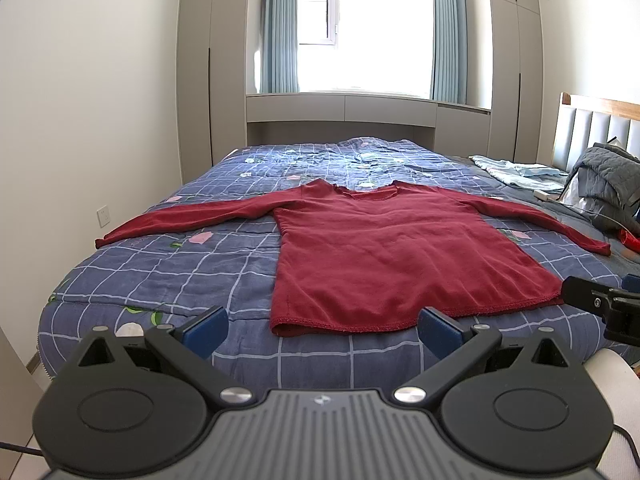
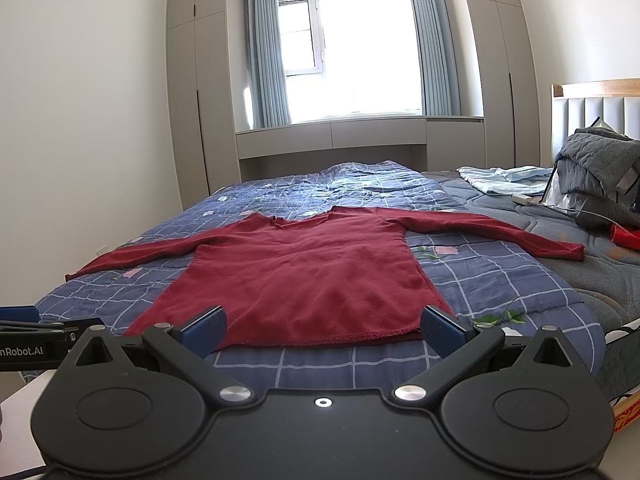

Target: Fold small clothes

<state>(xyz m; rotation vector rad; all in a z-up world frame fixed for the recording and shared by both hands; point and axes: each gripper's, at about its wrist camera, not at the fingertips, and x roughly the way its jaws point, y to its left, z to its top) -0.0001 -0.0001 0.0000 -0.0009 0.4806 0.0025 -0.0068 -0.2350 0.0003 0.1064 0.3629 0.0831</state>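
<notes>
Lying flat across the blue checked quilt (image 1: 160,276) is a dark red long-sleeved top (image 1: 384,256), front down or up cannot be told, neckline toward the window (image 1: 360,20) and hem toward the cameras. Its left sleeve (image 1: 180,224) runs out straight to the bed's left edge; cuff resting on the quilt. The body of the garment is spread smooth with light creases, hem edge slightly rolled at the near left corner. The right sleeve (image 1: 548,224) extends outward to the right, cuff lying on the grey quilted mattress cover (image 2: 592,276).

Left gripper (image 1: 322,330): held above the near edge of the bed, short of the hem, both blue-padded fingers (image 1: 206,328) spread wide apart, nothing between them. Its side shows at the left border of the right wrist view.

Right gripper (image 2: 322,330): likewise held before the hem, fingers (image 2: 444,328) wide apart and holding nothing; the fingertips overlap the hem line in the view, but contact cannot be confirmed. Part of it shows at the right border of the left wrist view.

Far right, by the padded headboard (image 2: 596,116): a folded grey blanket (image 2: 596,176), pale blue cloth (image 2: 504,180), a white adapter (image 2: 522,199) with cable, and a small red item (image 2: 624,236), all well apart from the top.
</notes>
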